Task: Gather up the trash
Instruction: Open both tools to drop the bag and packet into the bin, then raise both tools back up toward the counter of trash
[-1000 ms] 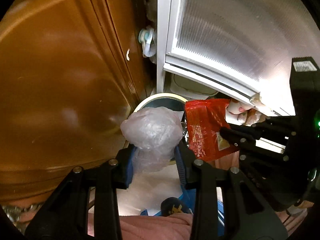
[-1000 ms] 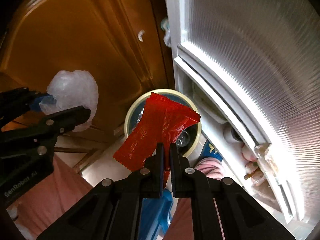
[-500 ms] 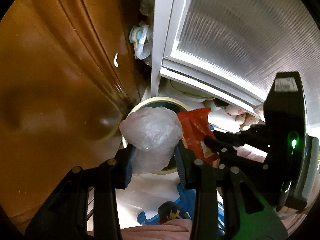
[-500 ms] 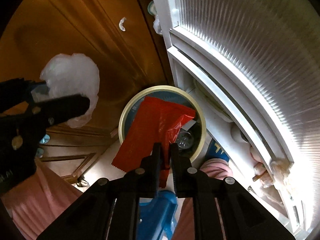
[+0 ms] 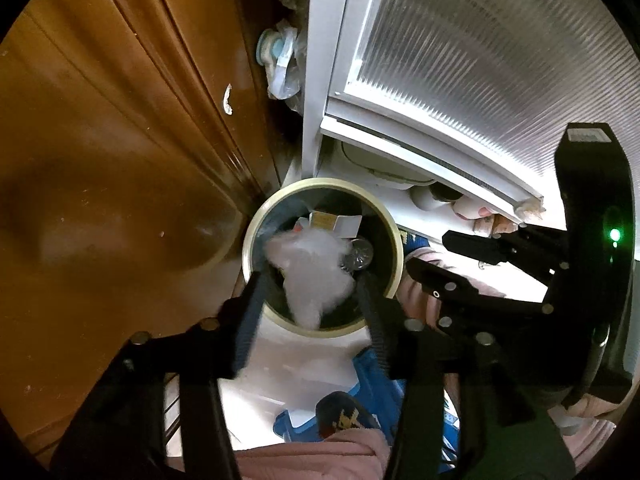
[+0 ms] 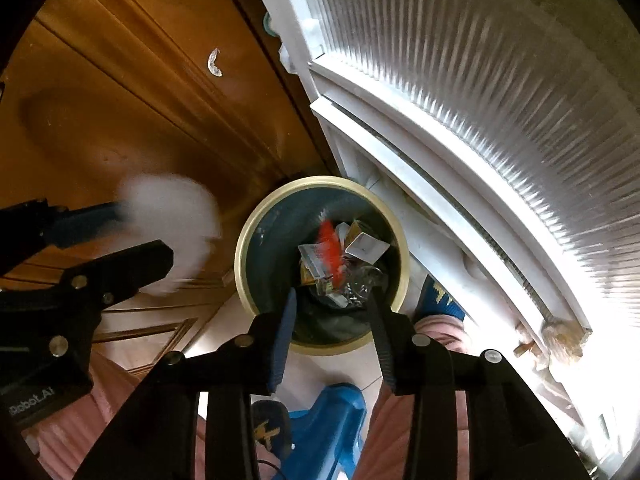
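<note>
A round bin with a cream rim (image 5: 256, 220) (image 6: 240, 248) stands on the floor below both grippers, holding paper and foil scraps. My left gripper (image 5: 310, 284) is open above the bin; the crumpled clear plastic bag (image 5: 312, 272) is blurred between and below its fingers, over the bin mouth. In the right wrist view the bag (image 6: 172, 228) shows blurred by the left gripper's fingers. My right gripper (image 6: 334, 304) is open above the bin. The red wrapper (image 6: 330, 250) is a blurred streak inside the bin.
A brown wooden cabinet door (image 5: 100, 160) stands to the left and a white ribbed-glass door (image 5: 480, 60) to the right. The bin sits in the corner between them. Blue slippers (image 6: 328, 412) and pink trouser legs are below the grippers.
Both grippers have opened. The red wrapper has left the right gripper and dropped into the bin. The plastic bag has come loose from the left gripper and is moving down over the bin.
</note>
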Tool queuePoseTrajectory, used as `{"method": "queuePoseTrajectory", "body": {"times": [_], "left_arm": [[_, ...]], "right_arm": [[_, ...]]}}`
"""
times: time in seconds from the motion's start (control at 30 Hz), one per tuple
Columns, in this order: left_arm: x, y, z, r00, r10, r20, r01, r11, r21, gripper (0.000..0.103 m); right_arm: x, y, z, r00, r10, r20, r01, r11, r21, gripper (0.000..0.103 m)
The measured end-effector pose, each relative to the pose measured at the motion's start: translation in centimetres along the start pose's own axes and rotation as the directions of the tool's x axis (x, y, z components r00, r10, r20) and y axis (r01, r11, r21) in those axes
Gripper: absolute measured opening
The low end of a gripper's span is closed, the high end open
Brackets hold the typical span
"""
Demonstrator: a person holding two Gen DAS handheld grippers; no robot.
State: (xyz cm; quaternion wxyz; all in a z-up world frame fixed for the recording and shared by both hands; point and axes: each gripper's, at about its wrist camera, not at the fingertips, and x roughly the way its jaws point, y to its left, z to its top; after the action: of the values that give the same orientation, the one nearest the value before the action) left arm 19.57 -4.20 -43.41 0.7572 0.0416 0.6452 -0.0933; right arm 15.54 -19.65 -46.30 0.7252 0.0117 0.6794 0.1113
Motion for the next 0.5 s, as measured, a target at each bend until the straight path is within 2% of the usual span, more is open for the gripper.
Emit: {"method": "queuePoseTrajectory", "body": {"times": [0.07,0.5], "left_arm": [[-0.4,-0.1,-0.1,1.000,-0.004,0.003,0.004,1.000,0.000,0.060],[-3.5,-1.1,-1.4,0.999,0.001,0.043,-0.001,1.000,-0.005,0.061]], "right_arm": [[-0.3,0.4,-0.4,1.000,-0.001,0.008,0.001,1.000,0.002,0.038],[-3.0,-0.3,-2.9,1.000,0.012,0.016,-0.013,0.998,0.065,0.038]]}}
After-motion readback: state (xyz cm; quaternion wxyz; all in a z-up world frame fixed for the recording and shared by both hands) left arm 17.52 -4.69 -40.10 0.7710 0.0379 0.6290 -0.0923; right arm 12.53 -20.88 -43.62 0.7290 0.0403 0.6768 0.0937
